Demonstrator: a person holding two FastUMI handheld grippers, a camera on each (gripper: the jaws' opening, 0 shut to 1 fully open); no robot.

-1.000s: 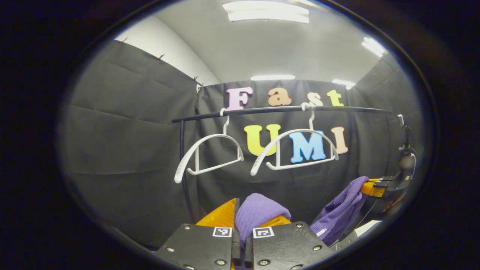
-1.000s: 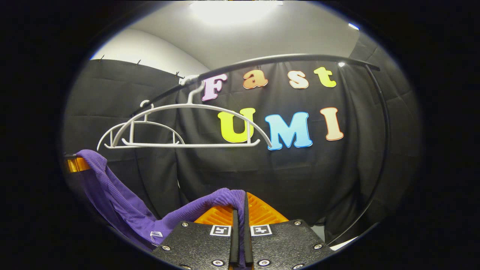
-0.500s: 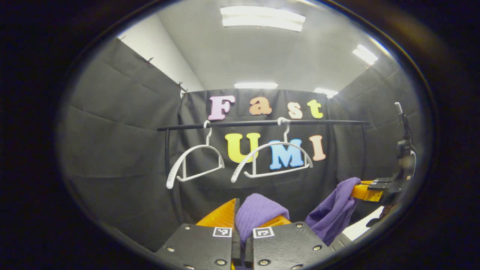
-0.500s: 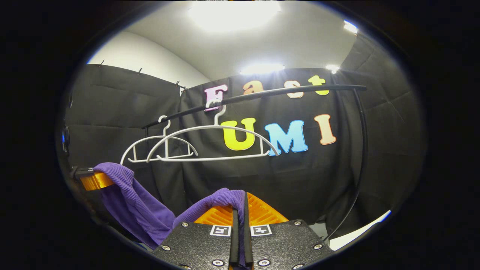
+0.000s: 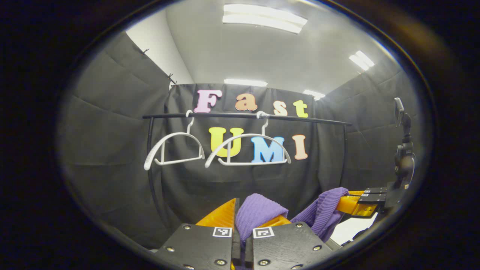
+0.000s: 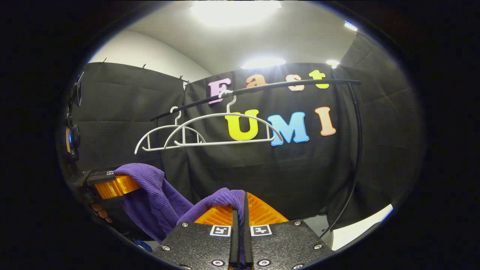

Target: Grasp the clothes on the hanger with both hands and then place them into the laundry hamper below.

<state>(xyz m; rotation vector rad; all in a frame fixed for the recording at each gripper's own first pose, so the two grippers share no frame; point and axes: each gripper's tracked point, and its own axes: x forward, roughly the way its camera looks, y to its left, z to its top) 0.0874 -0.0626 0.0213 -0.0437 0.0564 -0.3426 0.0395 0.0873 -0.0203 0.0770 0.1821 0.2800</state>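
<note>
Both grippers have drawn back from the rail [image 5: 243, 115]; its two bare white hangers [image 5: 247, 150] look smaller than a second ago. Left gripper [image 5: 240, 221]: fingers clamped on a fold of the purple garment [image 5: 258, 212]. Right gripper [image 6: 240, 210]: pinched tight on another fold. Garment sags between them, off the hangers.

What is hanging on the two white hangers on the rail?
Nothing: both white hangers hang bare on the rail. The purple garment is off them, pinched in the left claw and right claw.
</note>
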